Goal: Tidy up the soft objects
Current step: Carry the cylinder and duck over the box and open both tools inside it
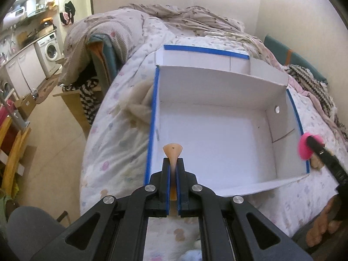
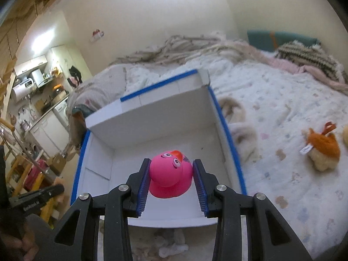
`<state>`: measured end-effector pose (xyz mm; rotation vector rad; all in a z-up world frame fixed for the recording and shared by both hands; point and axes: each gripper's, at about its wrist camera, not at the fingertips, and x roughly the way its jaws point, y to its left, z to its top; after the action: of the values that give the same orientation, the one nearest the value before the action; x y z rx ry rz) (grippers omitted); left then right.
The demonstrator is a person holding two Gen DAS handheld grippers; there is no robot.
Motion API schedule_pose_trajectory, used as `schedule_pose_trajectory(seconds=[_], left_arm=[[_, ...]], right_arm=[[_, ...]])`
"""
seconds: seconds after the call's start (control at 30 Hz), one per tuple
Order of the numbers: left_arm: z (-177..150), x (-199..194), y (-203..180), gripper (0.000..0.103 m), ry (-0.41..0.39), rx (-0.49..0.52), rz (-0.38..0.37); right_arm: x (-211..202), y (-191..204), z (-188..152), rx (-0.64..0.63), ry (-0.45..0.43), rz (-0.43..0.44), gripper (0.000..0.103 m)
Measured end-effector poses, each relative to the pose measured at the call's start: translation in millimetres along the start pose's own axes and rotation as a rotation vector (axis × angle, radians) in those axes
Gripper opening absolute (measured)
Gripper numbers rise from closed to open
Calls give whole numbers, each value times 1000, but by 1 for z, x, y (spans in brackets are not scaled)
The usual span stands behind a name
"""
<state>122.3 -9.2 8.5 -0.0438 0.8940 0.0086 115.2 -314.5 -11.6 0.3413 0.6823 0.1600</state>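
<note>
A bed [image 2: 282, 100] carries an open white box [image 1: 217, 134] with blue-taped edges. Above its near rim, the right tongs [image 2: 171, 181] clamp a pink toy duck [image 2: 170, 175]; the left tongs [image 1: 173, 169] pinch a thin peach-coloured piece [image 1: 173, 152].

One box [image 2: 152, 117], one duck [image 2: 170, 175], one plush [image 2: 324, 150].

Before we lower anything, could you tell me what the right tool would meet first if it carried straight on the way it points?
Probably the white floor of the open box; the right tool grips the pink duck above it.
</note>
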Motion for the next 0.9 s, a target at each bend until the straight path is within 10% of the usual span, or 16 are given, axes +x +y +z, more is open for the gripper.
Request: schedule_pose_trajectory(seconds=[0.9], left_arm=[[30, 115, -69, 5, 148, 139, 59]], right_arm=[[91, -11, -17, -60, 270, -72, 40]])
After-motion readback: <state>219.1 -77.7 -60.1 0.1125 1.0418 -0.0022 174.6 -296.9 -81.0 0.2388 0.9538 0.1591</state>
